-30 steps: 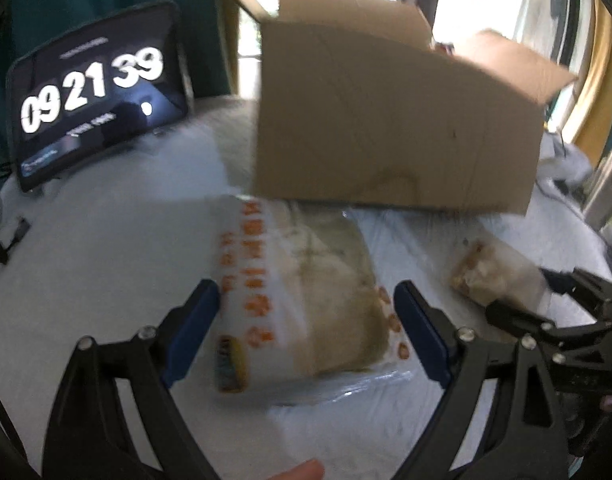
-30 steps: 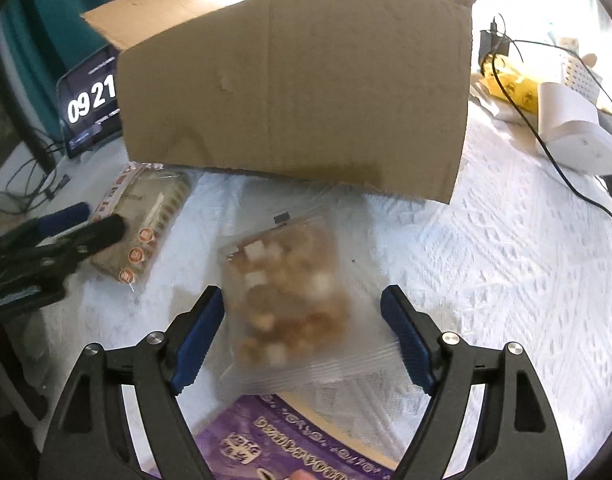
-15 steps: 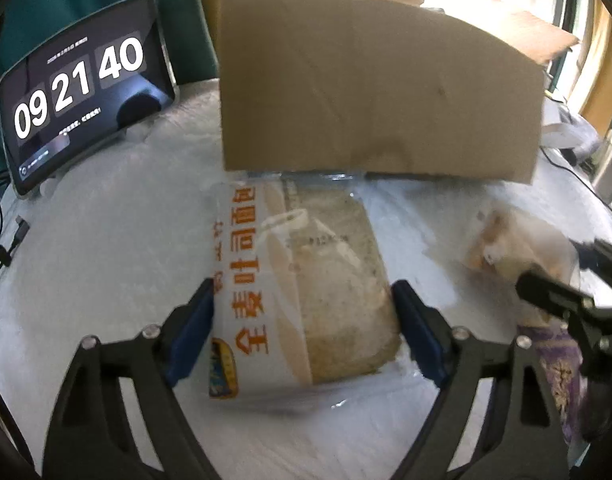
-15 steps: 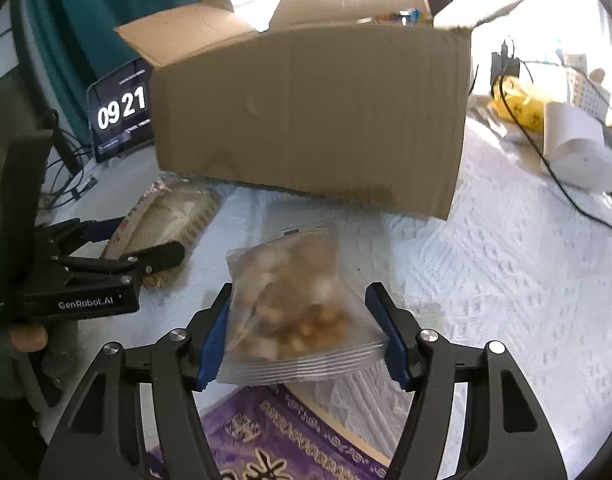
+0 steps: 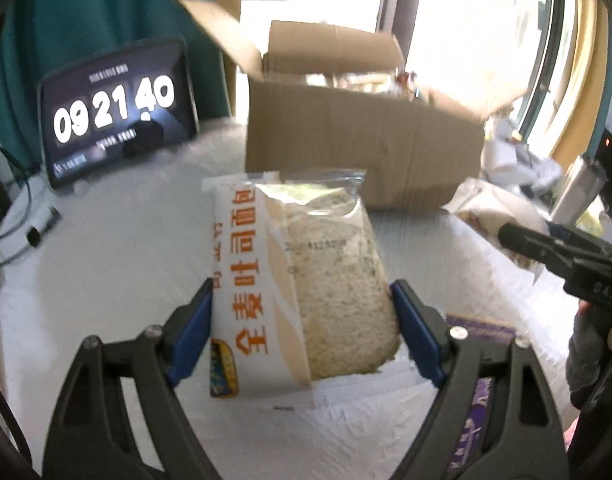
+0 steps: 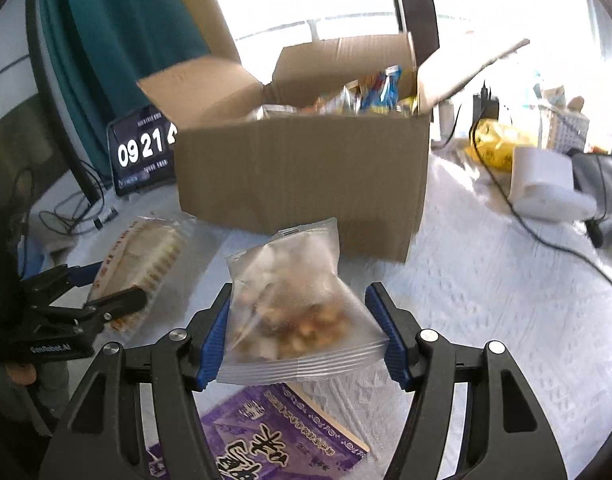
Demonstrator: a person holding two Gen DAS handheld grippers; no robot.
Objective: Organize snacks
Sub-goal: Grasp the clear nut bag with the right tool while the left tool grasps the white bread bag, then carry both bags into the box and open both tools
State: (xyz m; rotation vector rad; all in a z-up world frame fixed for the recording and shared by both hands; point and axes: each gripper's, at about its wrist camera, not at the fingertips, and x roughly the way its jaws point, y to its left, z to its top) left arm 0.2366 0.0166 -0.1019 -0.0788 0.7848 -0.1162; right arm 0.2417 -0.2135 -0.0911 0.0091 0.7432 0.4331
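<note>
Left claw point(image 5: 302, 328) grips a bread packet point(image 5: 298, 280); right claw point(image 6: 304, 330) grips a clear snack bag point(image 6: 294, 304). Both packets are held above the white bench point(image 6: 486, 300), before the open cardboard box point(image 6: 302, 176) of snacks.

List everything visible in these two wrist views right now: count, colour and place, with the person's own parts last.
bread packet: 1, white with orange print, lifted, in left hand-held gripper.
snack bag: 1, clear with brown pieces, lifted, in right hand-held gripper.
cardboard box: 1, brown, open, behind both packets, snacks inside.
purple packet: 1, on the white table cover, under the right gripper.
clock tablet: 1, black, left of box.
white device: 1, right of box, cabled.
yellow bag: 1, far right.
left hand-held gripper: black, blue pads, shut on bread.
right hand-held gripper: same, shut on snack bag.
</note>
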